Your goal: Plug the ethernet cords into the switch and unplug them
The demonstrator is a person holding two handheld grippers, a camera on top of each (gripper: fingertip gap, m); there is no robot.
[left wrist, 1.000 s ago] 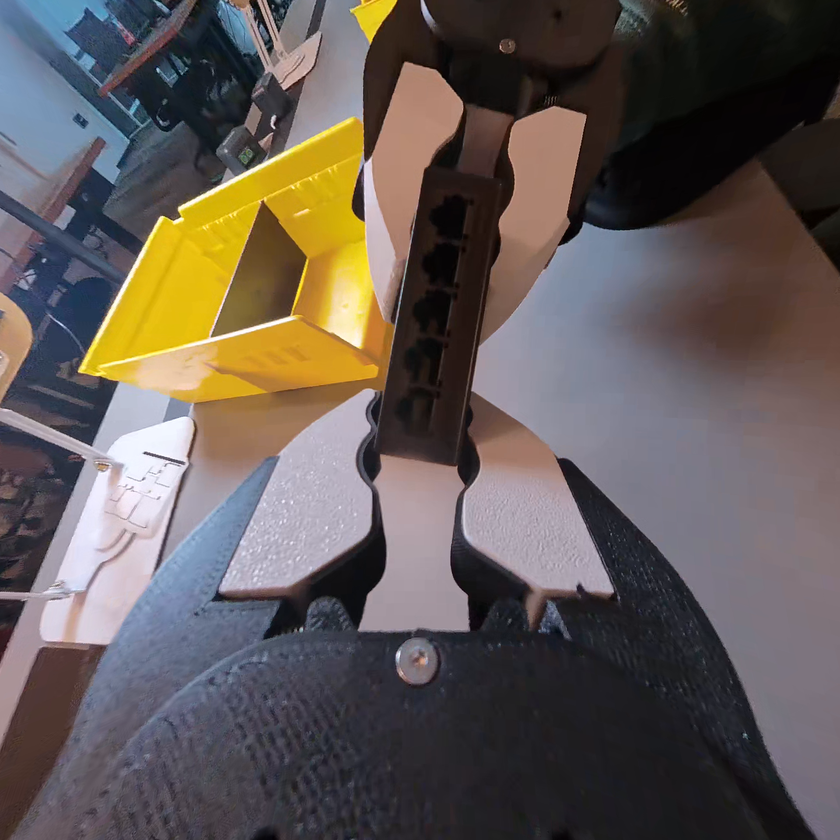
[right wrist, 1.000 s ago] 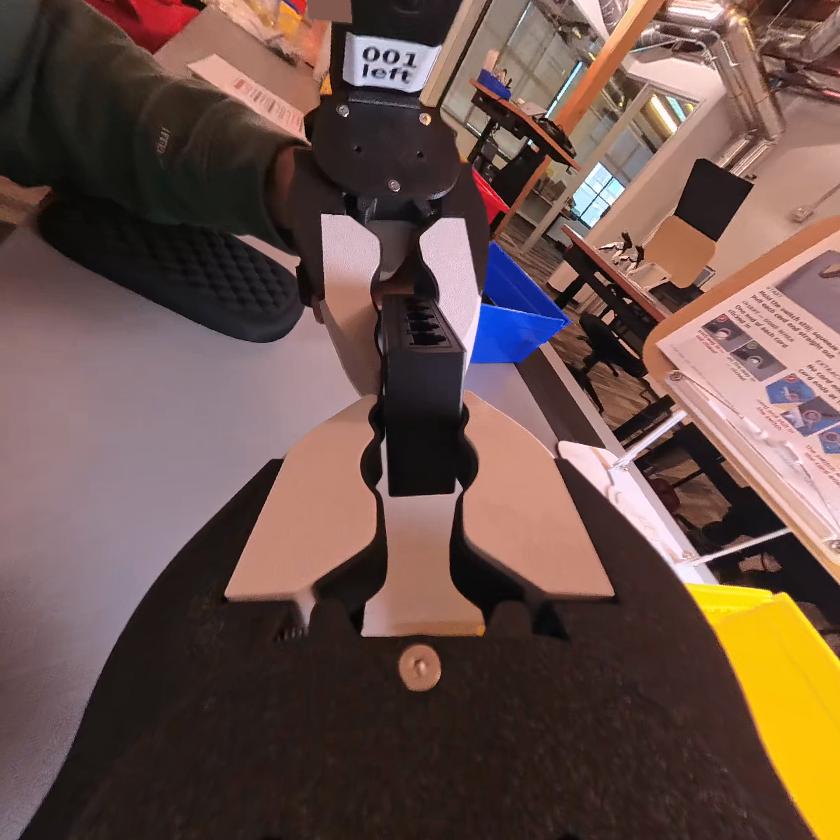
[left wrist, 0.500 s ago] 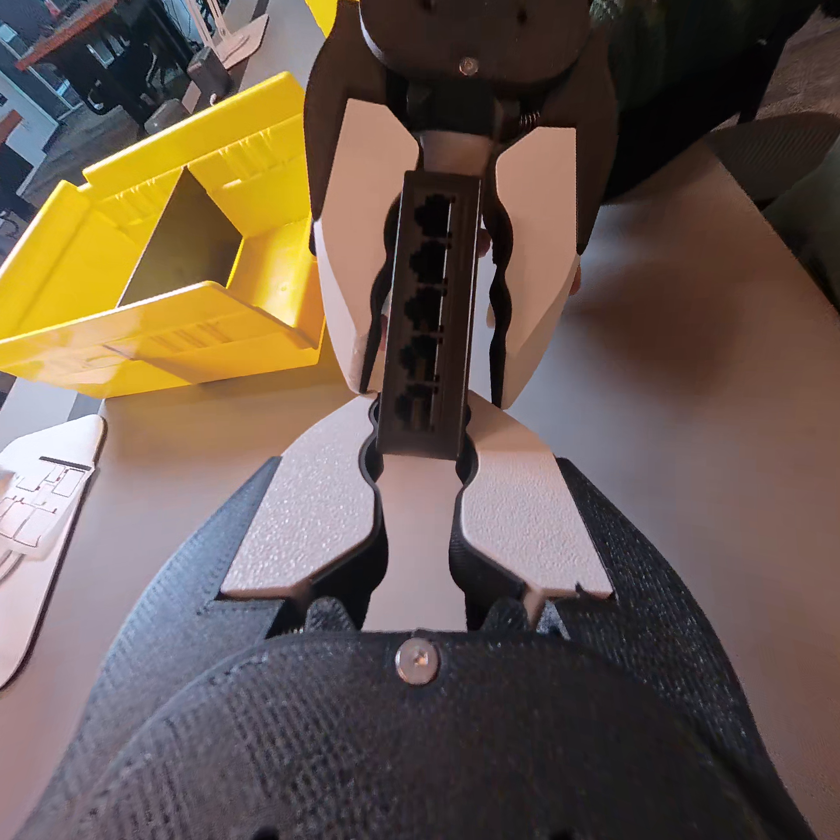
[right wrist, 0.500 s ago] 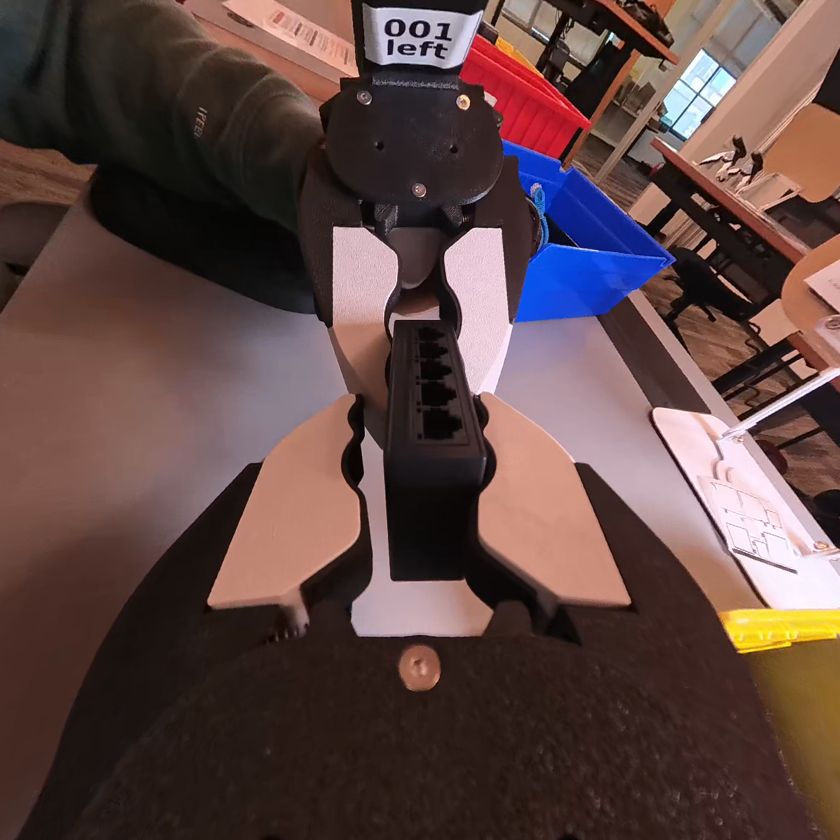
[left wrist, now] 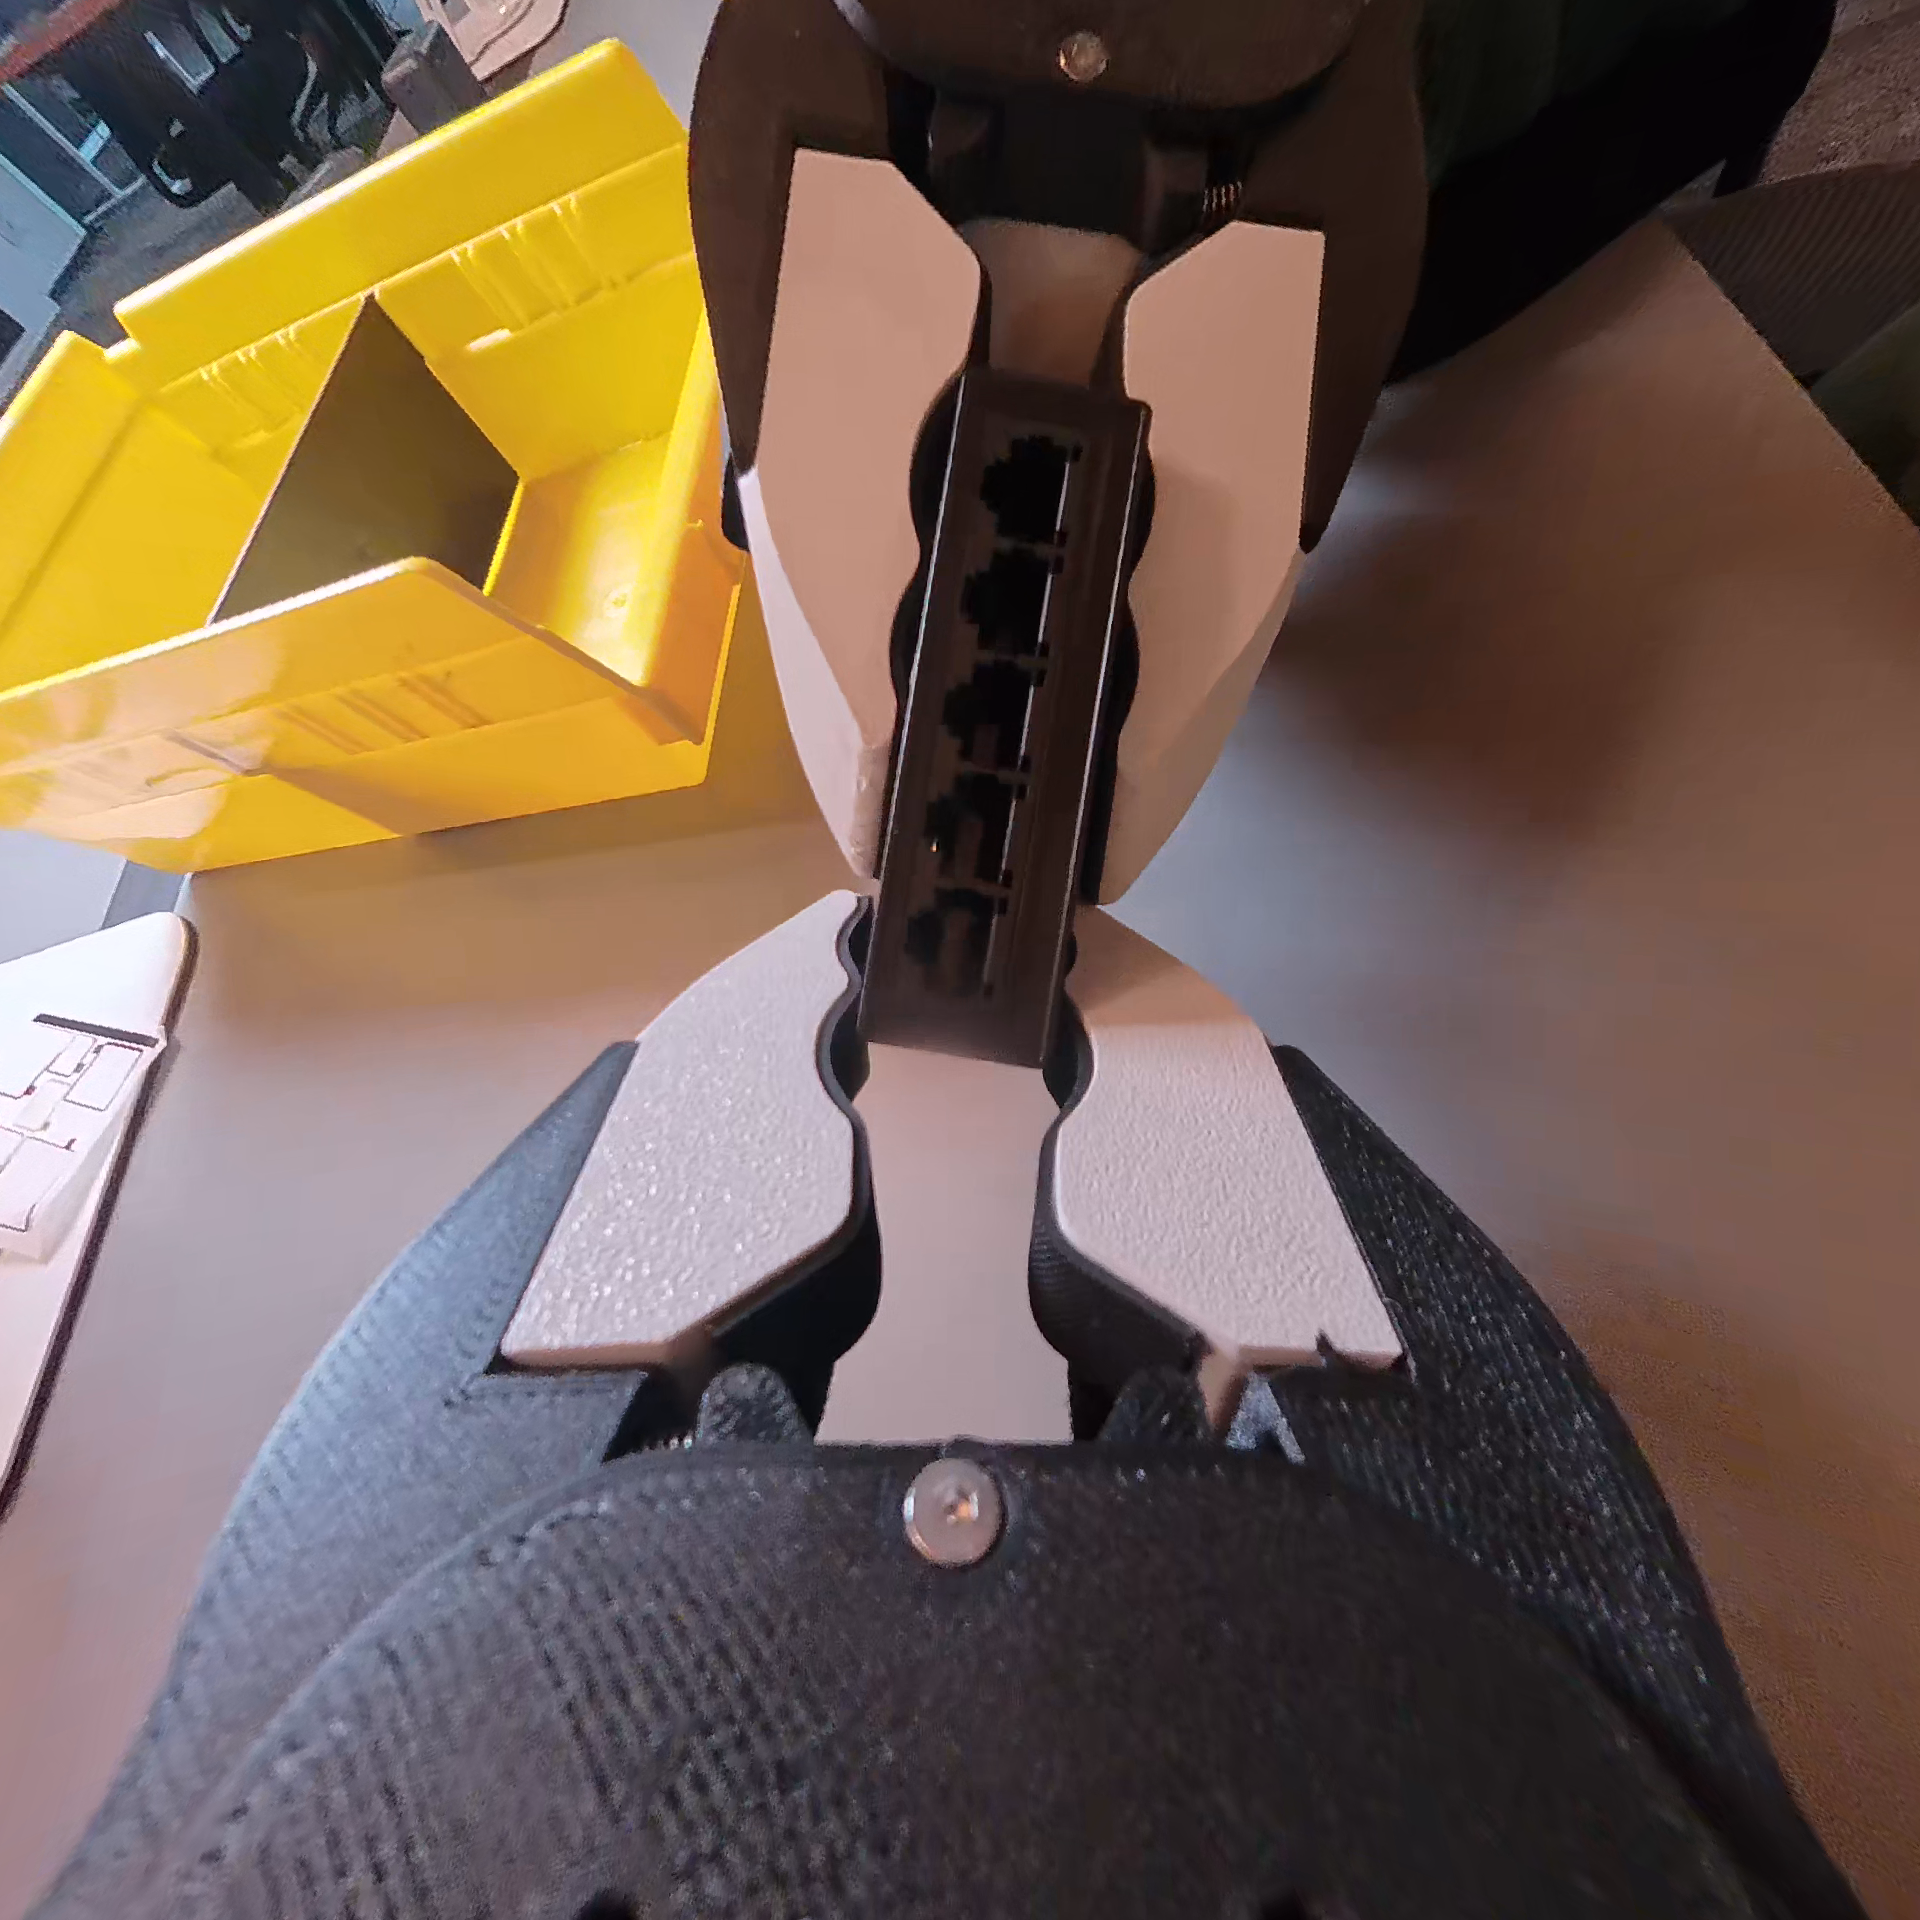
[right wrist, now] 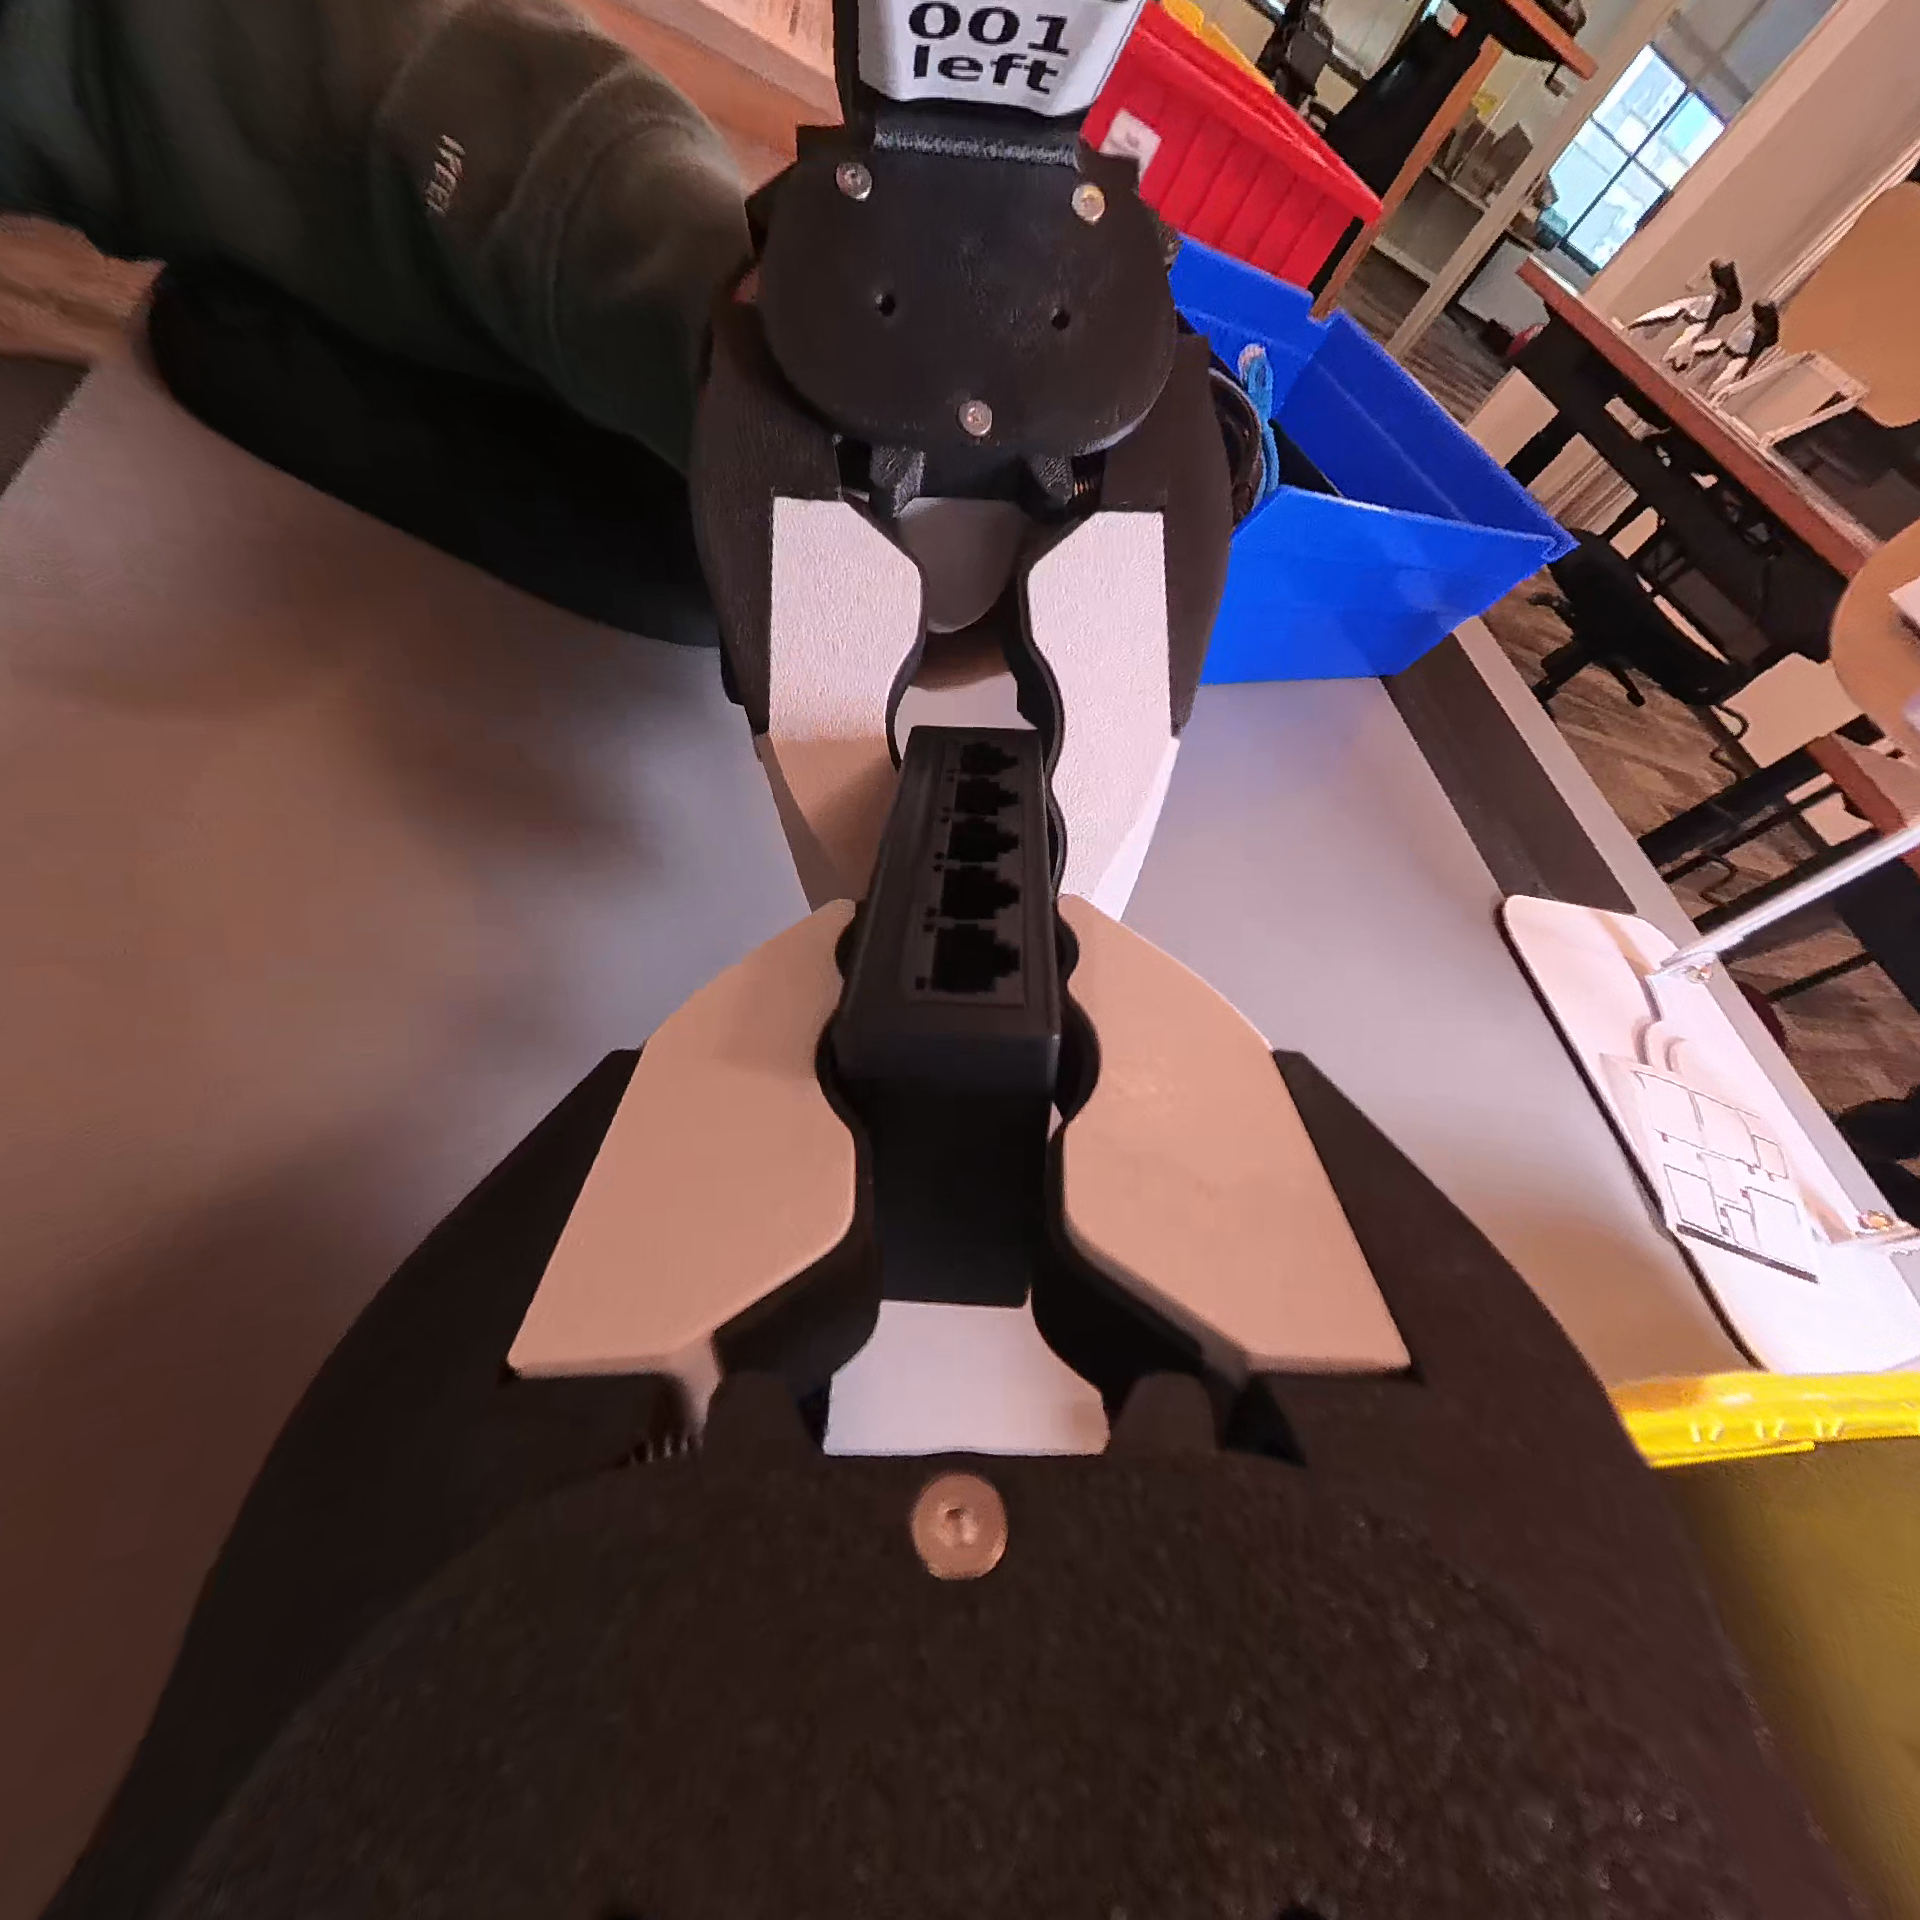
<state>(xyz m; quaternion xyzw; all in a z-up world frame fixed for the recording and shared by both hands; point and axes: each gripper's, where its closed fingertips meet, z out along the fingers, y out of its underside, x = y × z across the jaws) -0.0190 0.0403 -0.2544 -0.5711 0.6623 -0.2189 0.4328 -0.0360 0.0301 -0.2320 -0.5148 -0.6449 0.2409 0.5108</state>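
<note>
The black switch (left wrist: 987,675) has several empty ports facing up and is held between both grippers above the grey table (left wrist: 1507,935). My left gripper (left wrist: 961,935) is shut on its near end. My right gripper (left wrist: 987,852) comes from the far side, shut on the other end. In the right wrist view my right gripper (right wrist: 956,935) clamps the switch (right wrist: 951,1049) deep between its fingers, and the left gripper (right wrist: 966,883) faces it on the far end. A blue cord (right wrist: 1257,395) shows in the blue bin (right wrist: 1382,582).
An open yellow bin (left wrist: 416,644) lies at the left, its rim also in the right wrist view (right wrist: 1766,1413). A red bin (right wrist: 1226,156) stands behind the blue one. A white stand base (right wrist: 1662,1091) sits by the table edge. A dark green sleeve (right wrist: 416,208) holds the left gripper. The grippers are tip to tip, or close to it.
The right gripper's fingers stood apart from the switch half a second ago and are now closed on it. The switch sits deeper in the right gripper than a second ago.
</note>
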